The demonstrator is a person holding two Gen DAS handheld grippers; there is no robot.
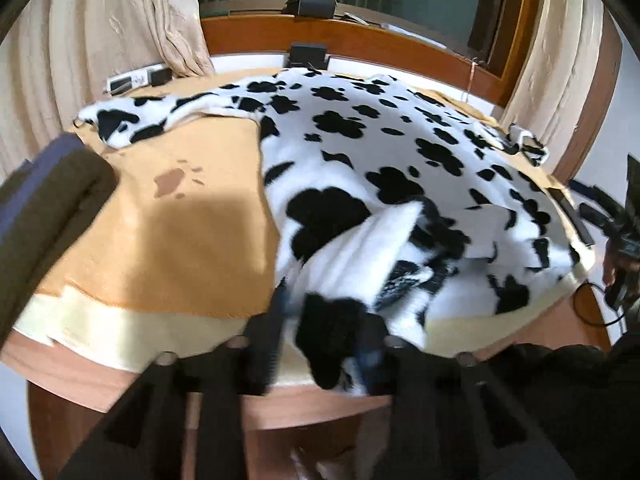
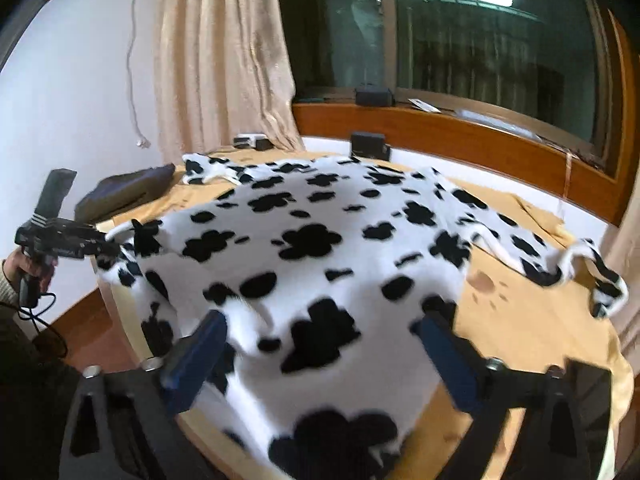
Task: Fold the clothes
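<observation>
Lying spread across most of the worktop, a fleecy white garment with black cow-style patches covers an orange-tan cloth laid over the surface. One sleeve stretches out flat toward the far left corner in the left wrist view; the other sleeve trails off to the right side in the right wrist view, its cuff curled near the worktop edge. A near corner of the garment is bunched and turned back, showing plain white lining.

Left gripper: narrow, its two dark fingers pinched on the near hem of the garment, a black patch of fabric caught between them. Seen from the right wrist view, the same gripper meets the garment's edge at the left of the worktop, with a person's hand on its handle.

Right gripper: wide, blue-padded fingers set well apart either side of the near hem, fabric lying between them; contact with the pads cannot be told through the blur.

Surroundings: a dark folded item at the far left corner of the worktop; a brown stain on the orange-tan cloth; small dark boxes at the far edge; beige curtains; a wooden-framed window, dark outside, with a ceiling light reflected in it.
</observation>
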